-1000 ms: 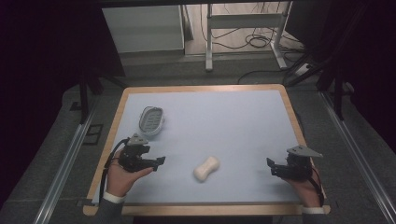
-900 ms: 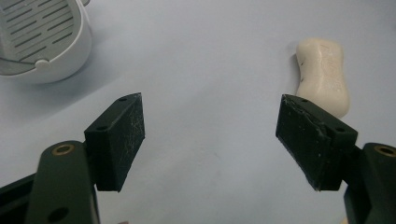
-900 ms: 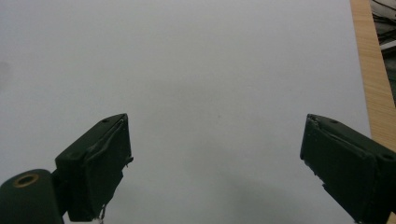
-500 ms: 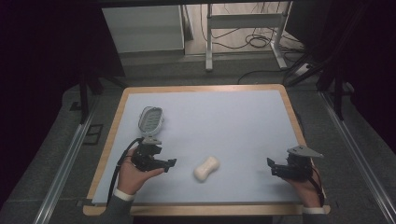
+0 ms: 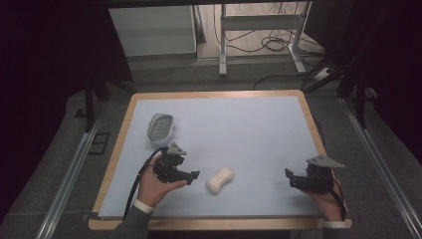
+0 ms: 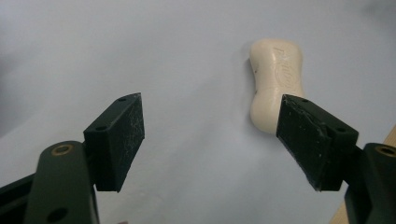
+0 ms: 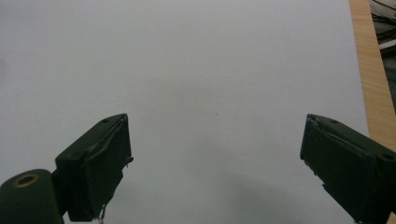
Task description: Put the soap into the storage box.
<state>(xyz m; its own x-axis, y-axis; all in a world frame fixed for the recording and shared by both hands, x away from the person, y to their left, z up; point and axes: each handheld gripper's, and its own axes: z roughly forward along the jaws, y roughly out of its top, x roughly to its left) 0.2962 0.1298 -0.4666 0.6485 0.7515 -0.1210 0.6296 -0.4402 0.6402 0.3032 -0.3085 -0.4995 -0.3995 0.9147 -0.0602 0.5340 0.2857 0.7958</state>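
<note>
A wooden-edged table (image 5: pixel 124 129) is covered by a pale blue mat (image 5: pixel 239 129). Two items are found lying on the mat, well apart — a cream soap bar (image 5: pixel 220 180) and a grey soap dish (image 5: pixel 161 127).

We take this for a lab or test room, set up for recording. At the centre stands a wood-edged table (image 5: pixel 119 159) under a plain pale blue mat (image 5: pixel 239 134), on a grey carpeted floor (image 5: pixel 59 144). At twelve o'clock a metal desk frame (image 5: pixel 259 30) stands over loose cables (image 5: pixel 273 45), beside a white cabinet (image 5: pixel 152 30). Metal rails (image 5: pixel 69 179) run at nine and three o'clock, with dark surroundings.
</note>
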